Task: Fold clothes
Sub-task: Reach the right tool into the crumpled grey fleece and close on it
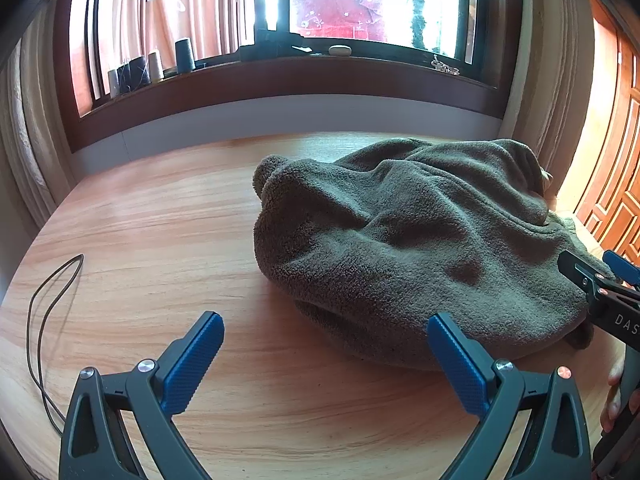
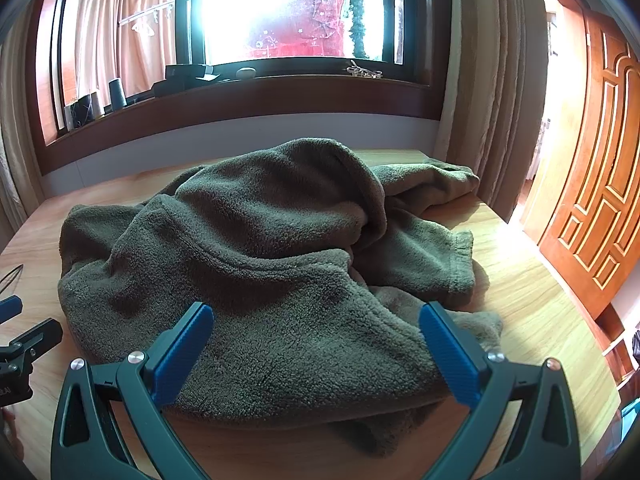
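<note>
A fuzzy green-grey garment (image 2: 256,280) lies in a bumpy heap on the wooden worktop (image 1: 152,232). It is all crumpled, not folded. One hemmed edge (image 2: 460,268) shows on the right side of the heap. Another part reaches toward the back right corner of the worktop, near the curtain (image 2: 492,92).

The left gripper (image 1: 324,360) hangs over bare wood, with its jaws wide open and nothing in them. Its right finger sits just in front of the heap's near edge. To its left there is lots of free worktop, with only a thin dark cord (image 1: 44,320) looping near the left edge.

The right gripper (image 2: 316,352) is over the near part of the garment, jaws wide open too. It may be touching the fuzz, but that is hard to tell. There is bare wood to the right of the heap, up to the worktop's edge by the wooden door (image 2: 600,200).

A windowsill (image 1: 280,76) runs behind the worktop.
</note>
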`<state>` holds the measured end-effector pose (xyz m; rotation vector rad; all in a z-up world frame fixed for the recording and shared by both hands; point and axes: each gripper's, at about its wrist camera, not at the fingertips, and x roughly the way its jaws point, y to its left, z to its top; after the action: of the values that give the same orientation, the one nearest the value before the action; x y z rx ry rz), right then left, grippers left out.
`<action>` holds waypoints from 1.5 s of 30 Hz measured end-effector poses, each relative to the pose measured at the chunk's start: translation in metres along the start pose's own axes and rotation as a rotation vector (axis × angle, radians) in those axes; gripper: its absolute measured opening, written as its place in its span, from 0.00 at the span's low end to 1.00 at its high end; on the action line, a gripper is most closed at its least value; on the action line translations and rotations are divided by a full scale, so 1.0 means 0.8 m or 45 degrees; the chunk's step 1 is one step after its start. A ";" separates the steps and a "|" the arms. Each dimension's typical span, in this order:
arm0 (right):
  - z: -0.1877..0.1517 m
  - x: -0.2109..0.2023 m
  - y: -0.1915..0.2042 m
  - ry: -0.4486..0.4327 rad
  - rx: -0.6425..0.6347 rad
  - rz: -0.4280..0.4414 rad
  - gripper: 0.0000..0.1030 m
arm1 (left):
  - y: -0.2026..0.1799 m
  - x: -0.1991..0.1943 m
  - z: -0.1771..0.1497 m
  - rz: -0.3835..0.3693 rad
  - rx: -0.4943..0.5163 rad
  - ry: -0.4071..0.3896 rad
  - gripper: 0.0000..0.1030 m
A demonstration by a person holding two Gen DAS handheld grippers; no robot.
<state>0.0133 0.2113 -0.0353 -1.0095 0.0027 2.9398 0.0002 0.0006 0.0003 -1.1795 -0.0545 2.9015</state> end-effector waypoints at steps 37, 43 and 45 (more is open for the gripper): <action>0.118 0.139 0.140 0.138 -0.316 0.337 1.00 | 0.090 0.028 0.005 0.058 -0.103 0.024 1.00; 0.128 0.196 0.150 0.243 -0.377 0.297 1.00 | 0.099 0.036 0.006 0.051 -0.109 0.044 1.00; 0.126 0.200 0.149 0.265 -0.385 0.310 1.00 | 0.101 0.039 0.006 0.047 -0.112 0.055 1.00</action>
<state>-0.1786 0.0987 -0.0548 -1.4480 -0.3470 3.0966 -0.0250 -0.0796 -0.0212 -1.2693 -0.1627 2.9321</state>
